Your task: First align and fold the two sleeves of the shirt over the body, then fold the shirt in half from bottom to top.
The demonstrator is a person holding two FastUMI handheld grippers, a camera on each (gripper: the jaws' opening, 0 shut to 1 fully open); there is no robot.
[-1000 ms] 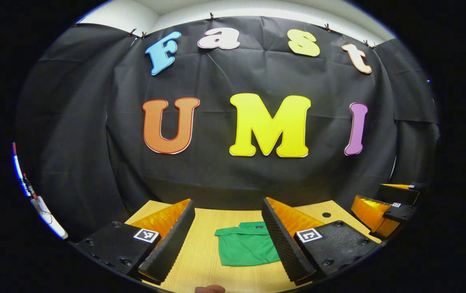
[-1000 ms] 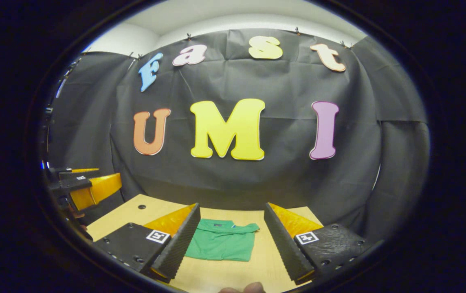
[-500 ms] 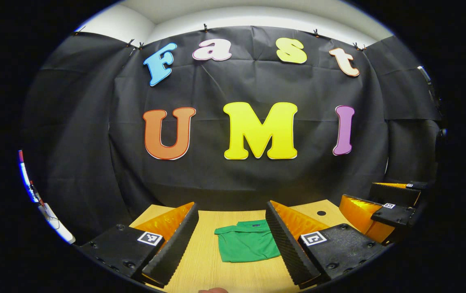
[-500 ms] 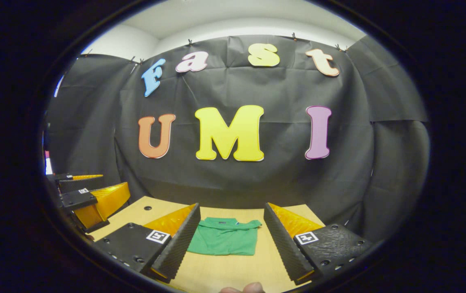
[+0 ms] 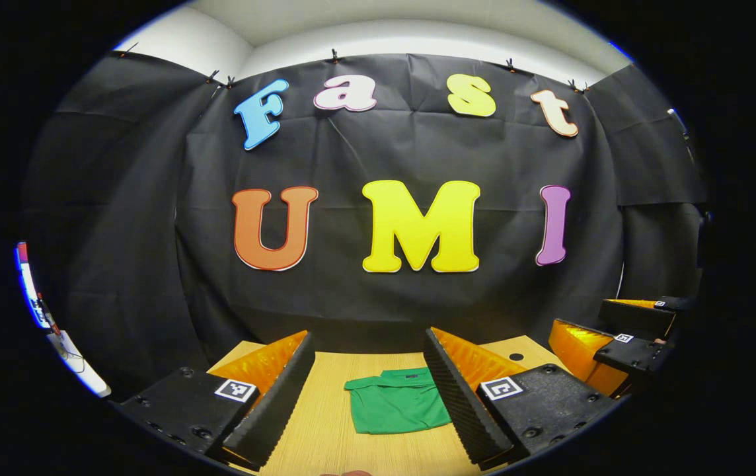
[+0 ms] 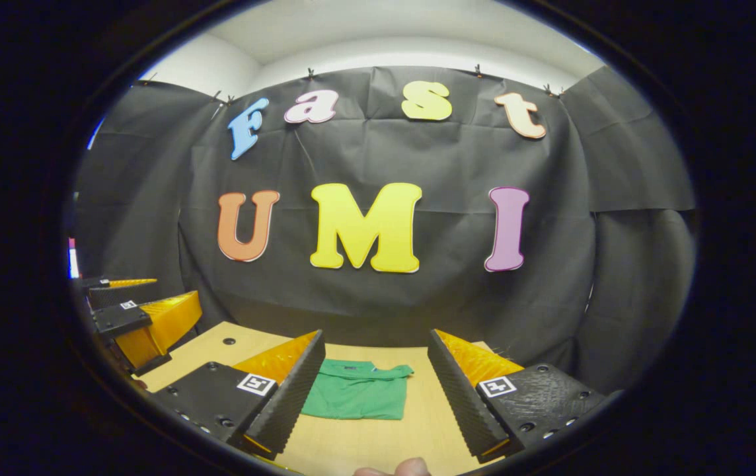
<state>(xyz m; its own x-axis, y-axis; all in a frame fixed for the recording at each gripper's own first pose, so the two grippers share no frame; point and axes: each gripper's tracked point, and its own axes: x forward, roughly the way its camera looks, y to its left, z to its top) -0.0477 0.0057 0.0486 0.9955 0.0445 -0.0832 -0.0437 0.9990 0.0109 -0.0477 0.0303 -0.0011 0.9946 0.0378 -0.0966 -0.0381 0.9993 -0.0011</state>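
Green polo shirt (image 5: 396,410), already folded compact, lies flat on the bench (image 5: 325,430) ahead of us, between the spread fingers of our left hand-held gripper (image 5: 365,410) and right hand-held gripper (image 6: 368,403), both empty and raised.

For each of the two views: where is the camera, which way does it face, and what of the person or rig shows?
Left gripper view: rides the left gripper, facing the booth wall over the table; the right gripper shows at its right edge.
Right gripper view: rides the right gripper, facing the same wall; the left gripper shows at left, a fingertip at the bottom.
Shared: the folded green shirt.
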